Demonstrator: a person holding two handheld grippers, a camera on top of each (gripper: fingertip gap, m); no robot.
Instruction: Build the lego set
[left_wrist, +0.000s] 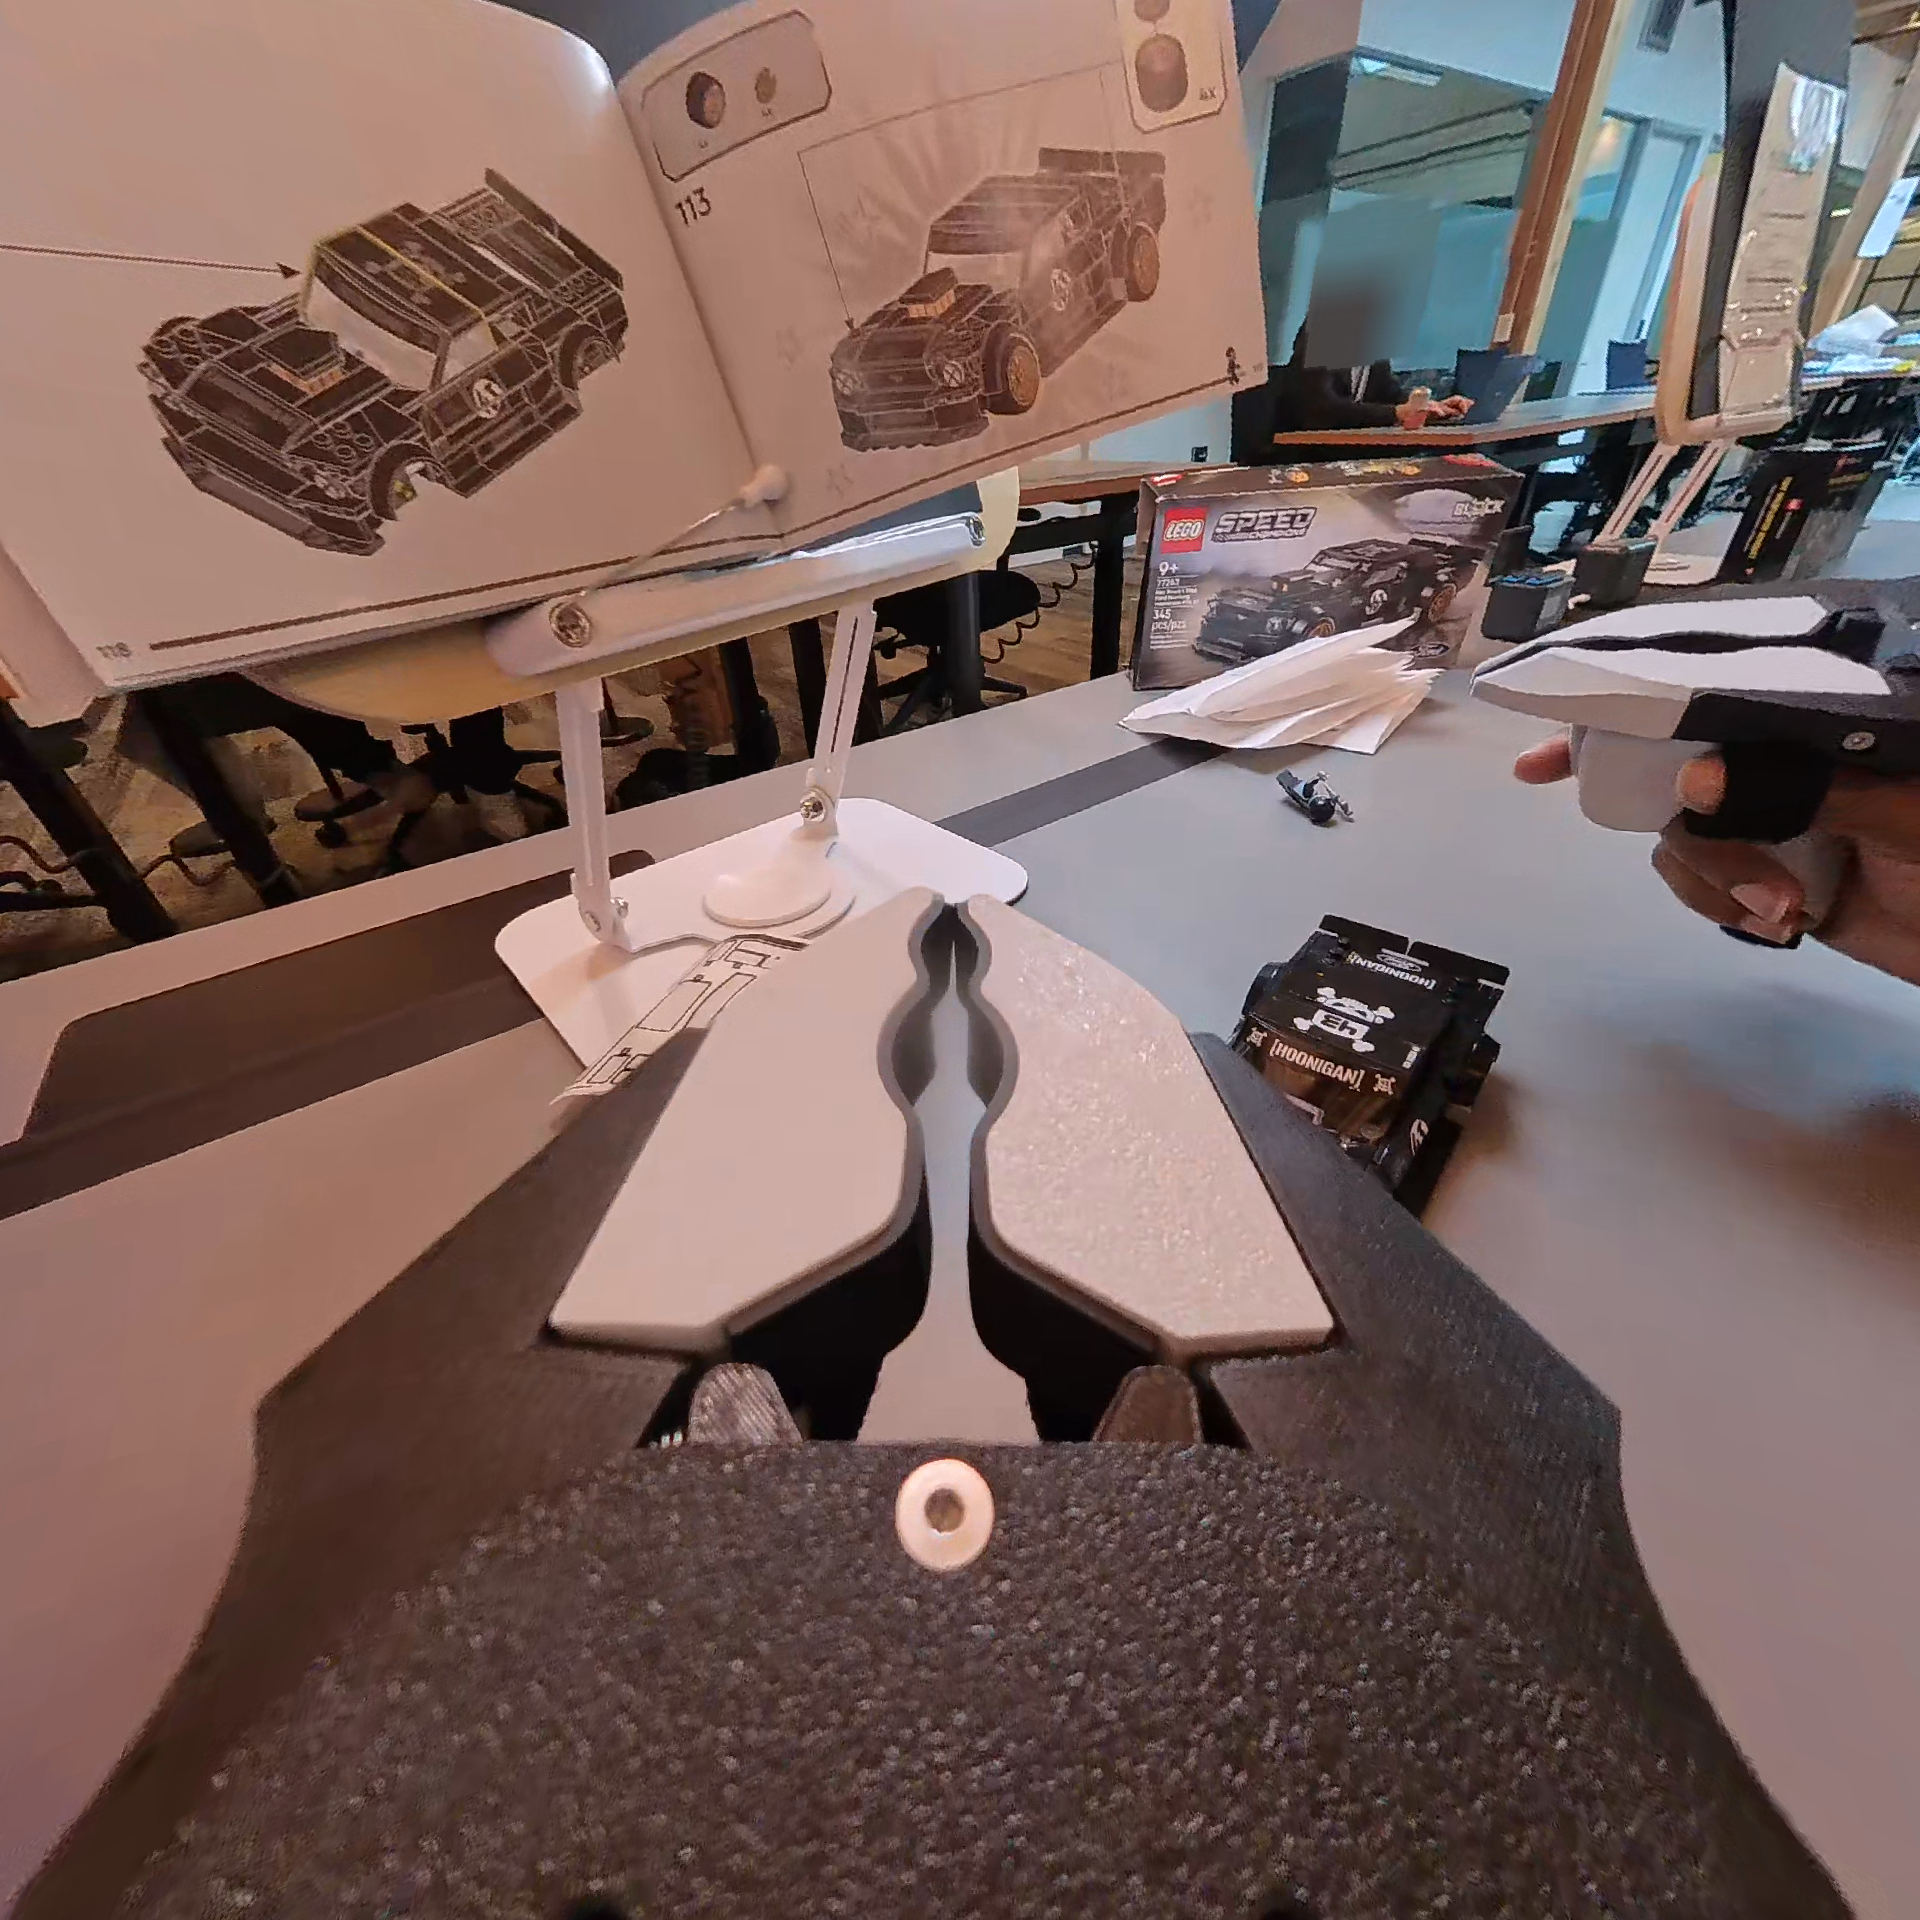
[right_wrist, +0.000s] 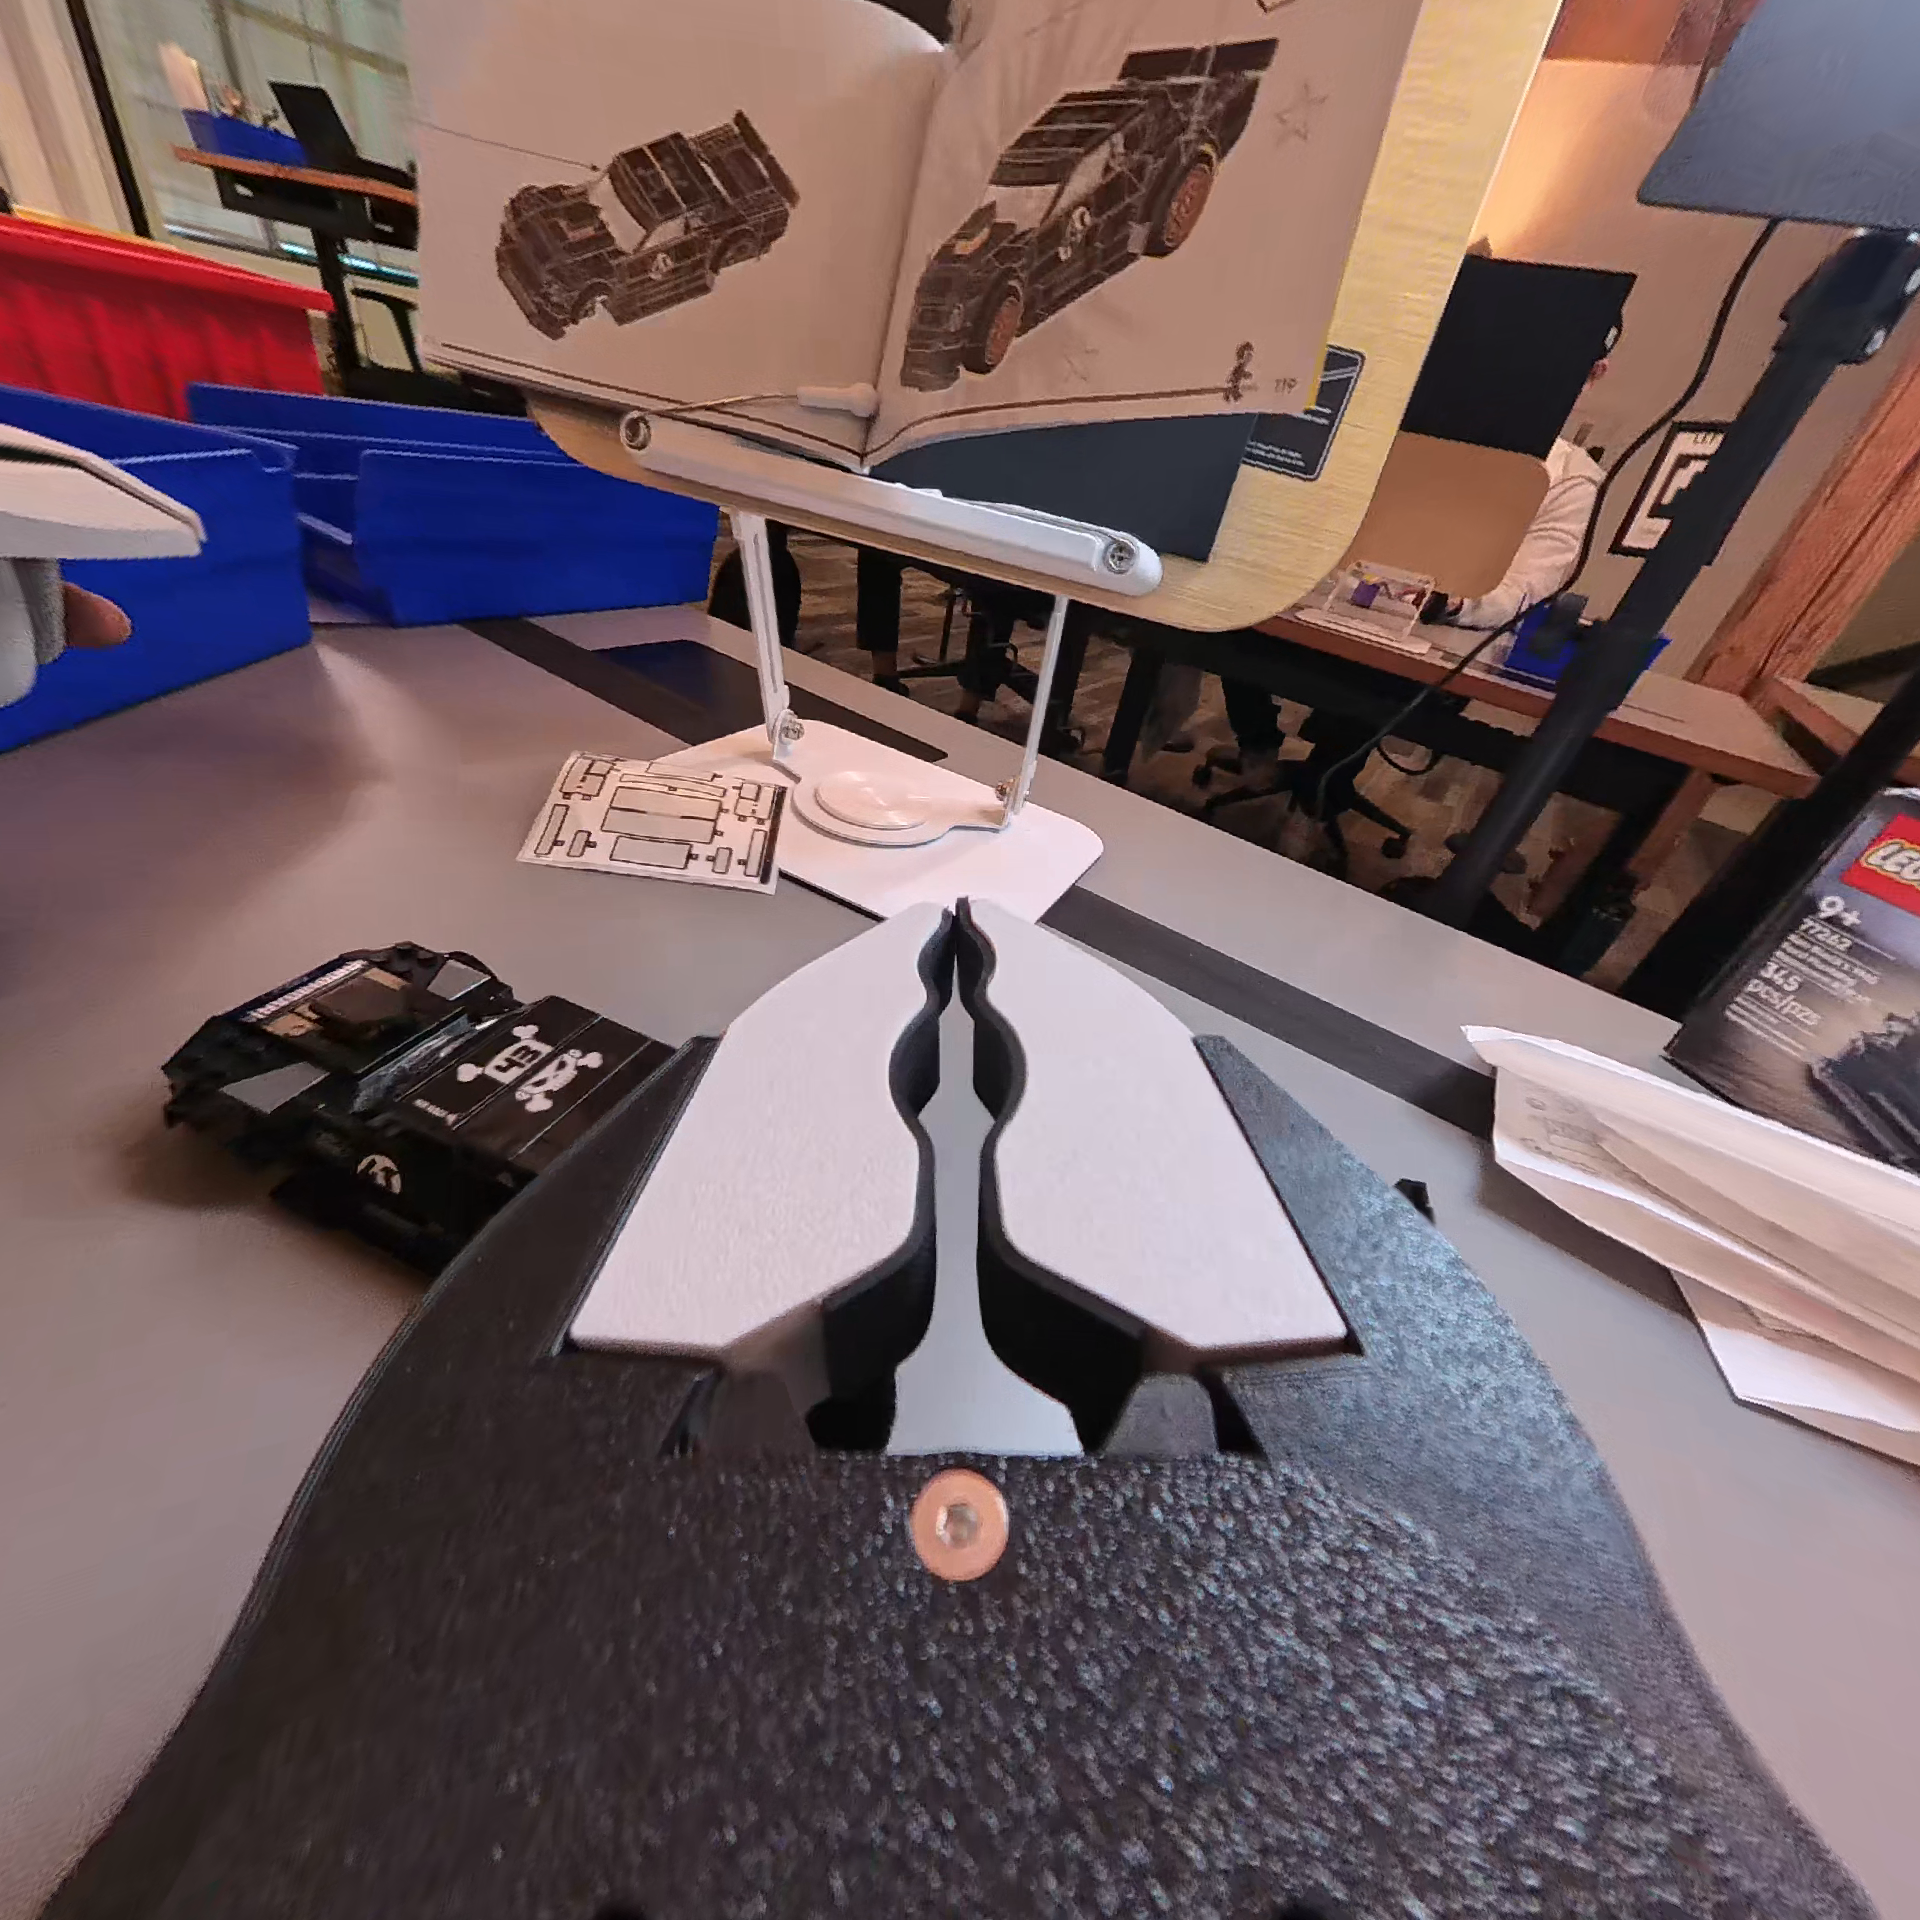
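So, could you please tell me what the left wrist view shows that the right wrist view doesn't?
Only the left wrist view shows the small loose dark piece on the table and the whole front of the set's box. Only the right wrist view shows the blue bins and the entire sticker sheet. Both share the black car, the open instruction booklet on its white stand, the white paper bags, and shut, empty tongs.

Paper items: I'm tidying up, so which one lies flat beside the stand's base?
The sticker sheet, black-outlined, beside the white base; the booklet sits propped up.
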